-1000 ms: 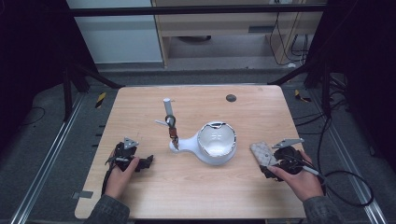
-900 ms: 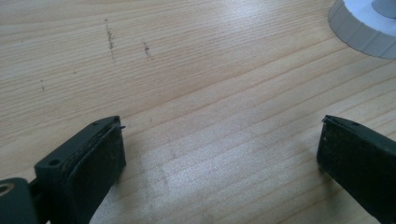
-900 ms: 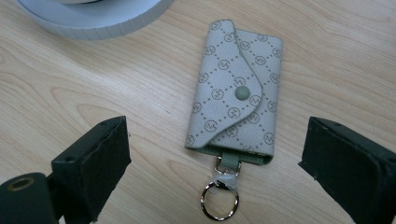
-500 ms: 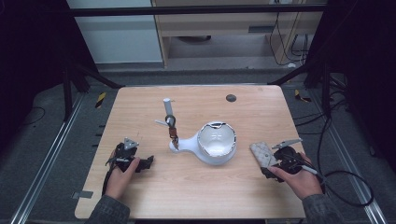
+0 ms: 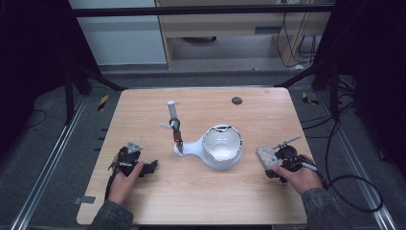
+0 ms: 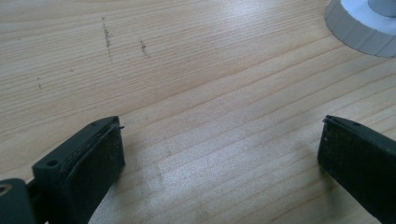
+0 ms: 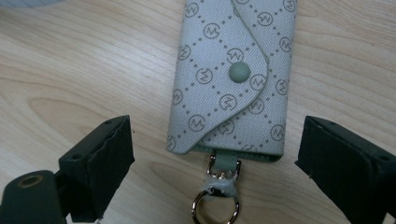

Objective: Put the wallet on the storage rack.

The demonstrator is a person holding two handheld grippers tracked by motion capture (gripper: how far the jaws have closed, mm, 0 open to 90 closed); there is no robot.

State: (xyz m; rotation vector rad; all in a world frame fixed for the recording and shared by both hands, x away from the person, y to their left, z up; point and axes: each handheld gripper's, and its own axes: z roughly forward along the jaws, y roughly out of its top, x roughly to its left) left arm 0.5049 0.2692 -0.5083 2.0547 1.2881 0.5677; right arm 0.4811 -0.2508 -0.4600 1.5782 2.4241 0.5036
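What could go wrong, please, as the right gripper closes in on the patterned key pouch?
The right gripper, its jaws just closing, stands open astride the key pouch, pads clear of it. The pouch lies flat on the table, so the pads may scrape wood or skid over it. The key ring sits between the jaws and could be pinched instead.

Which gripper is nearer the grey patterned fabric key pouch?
Right. The right gripper straddles the grey patterned fabric key pouch, jaws closing, not touching; the left gripper sits across the table.
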